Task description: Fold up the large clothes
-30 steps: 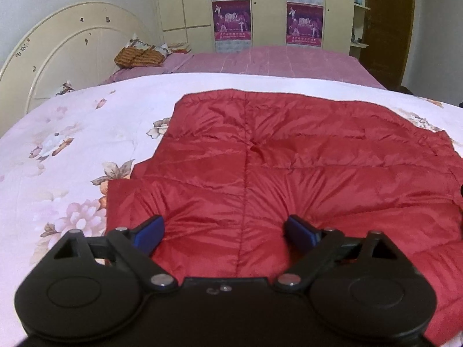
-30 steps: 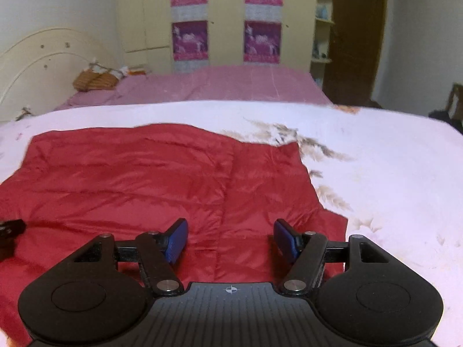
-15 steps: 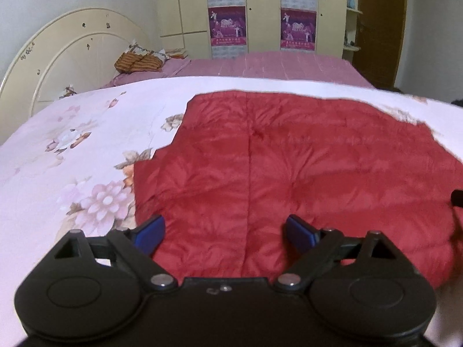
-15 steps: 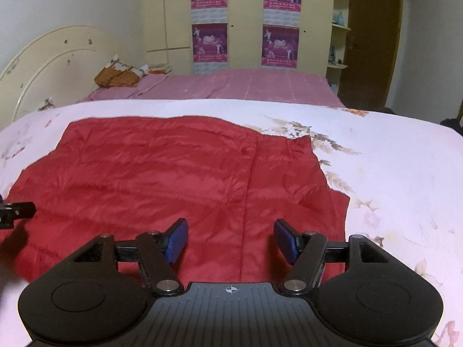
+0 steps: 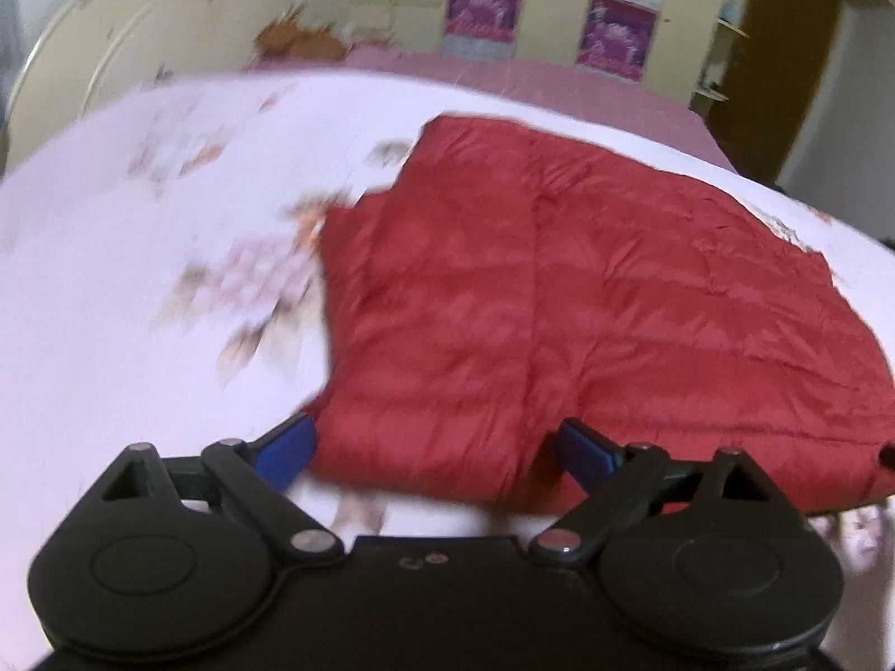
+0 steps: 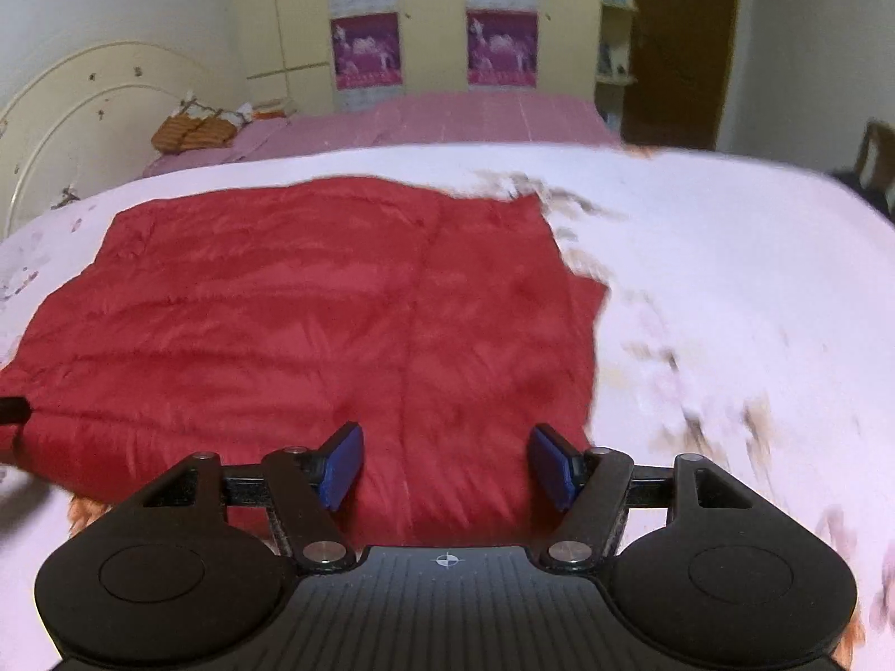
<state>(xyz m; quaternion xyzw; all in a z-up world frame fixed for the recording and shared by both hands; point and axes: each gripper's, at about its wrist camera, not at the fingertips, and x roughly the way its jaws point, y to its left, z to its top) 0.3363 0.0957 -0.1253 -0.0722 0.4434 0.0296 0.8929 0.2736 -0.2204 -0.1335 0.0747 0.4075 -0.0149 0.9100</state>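
Slippage looks the likely trouble: both tools, left tool (image 5: 433,456) and right tool (image 6: 447,467), gape empty above the red jacket's (image 6: 313,324) near hem, flat on the bed (image 6: 727,257); puffy fabric could squirm free.

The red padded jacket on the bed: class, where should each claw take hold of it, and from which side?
Probably at the red padded jacket's near hem corners, coming in low from the near side. The left claw and right claw are open just short of that edge, which lies flat on the floral bedspread.
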